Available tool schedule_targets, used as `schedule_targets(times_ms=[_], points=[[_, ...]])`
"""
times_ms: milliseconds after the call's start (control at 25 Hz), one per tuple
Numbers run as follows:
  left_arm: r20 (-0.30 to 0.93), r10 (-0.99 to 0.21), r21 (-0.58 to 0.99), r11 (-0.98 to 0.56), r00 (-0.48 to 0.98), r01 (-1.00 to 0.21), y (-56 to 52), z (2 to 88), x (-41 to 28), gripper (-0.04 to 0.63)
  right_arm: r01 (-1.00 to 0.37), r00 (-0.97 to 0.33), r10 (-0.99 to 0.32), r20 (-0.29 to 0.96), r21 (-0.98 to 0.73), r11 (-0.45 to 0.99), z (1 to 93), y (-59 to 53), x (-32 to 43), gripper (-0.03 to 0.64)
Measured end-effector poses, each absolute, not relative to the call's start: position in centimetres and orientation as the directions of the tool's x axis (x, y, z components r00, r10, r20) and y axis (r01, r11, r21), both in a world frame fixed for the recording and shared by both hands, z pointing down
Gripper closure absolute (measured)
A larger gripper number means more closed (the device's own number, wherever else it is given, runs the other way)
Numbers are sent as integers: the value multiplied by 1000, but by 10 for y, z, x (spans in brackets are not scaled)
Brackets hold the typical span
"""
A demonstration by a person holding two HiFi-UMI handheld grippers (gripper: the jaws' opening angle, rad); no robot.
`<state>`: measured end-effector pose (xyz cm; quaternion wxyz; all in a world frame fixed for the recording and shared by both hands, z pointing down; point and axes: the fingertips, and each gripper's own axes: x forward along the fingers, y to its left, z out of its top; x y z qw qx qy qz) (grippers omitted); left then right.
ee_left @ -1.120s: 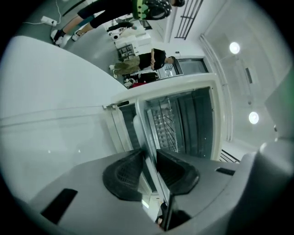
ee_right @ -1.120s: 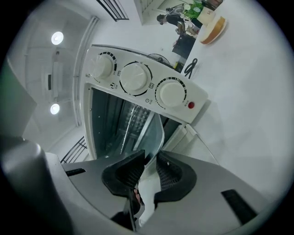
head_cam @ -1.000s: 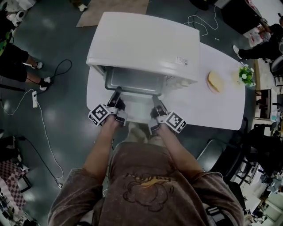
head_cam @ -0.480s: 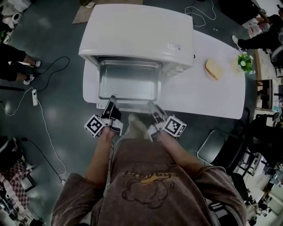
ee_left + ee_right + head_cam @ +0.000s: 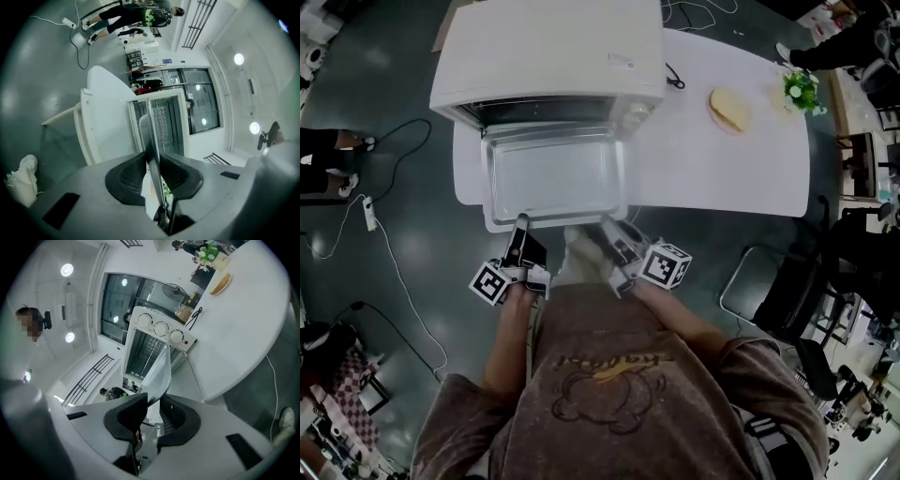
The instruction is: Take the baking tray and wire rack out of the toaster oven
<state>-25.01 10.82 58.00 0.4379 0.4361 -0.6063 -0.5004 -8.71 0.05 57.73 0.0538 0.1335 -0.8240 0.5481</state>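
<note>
The baking tray (image 5: 553, 176) is almost wholly outside the toaster oven (image 5: 548, 52), with only its far edge at the oven's mouth. It hangs flat over the lowered oven door (image 5: 490, 223), its empty metal floor facing up. Its near edge reaches past the front edge of the white table (image 5: 722, 169), toward the person.

Both grippers hold that near edge, one toward each corner. The left gripper (image 5: 520, 223) has its jaws closed to a narrow gap on the tray's rim (image 5: 151, 136), which runs edge-on between the black pads (image 5: 126, 176). The right gripper (image 5: 609, 228) pinches the rim (image 5: 158, 373) the same way, with a corner of the tray rising out from between its pads (image 5: 176, 416).

Further right on the table, well apart from the oven, lie a piece of bread (image 5: 729, 109) and a small plant (image 5: 797, 90). A light shoe (image 5: 579, 255) shows between the two grippers.
</note>
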Motion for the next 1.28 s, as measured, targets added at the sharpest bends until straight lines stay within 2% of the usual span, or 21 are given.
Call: schedule_targets(times_ms=[1280], points=[[79,-987,994,68,142,-82,-58,575,3,514,-427,-810,-521,269,-880,210,573,-96,196,541]])
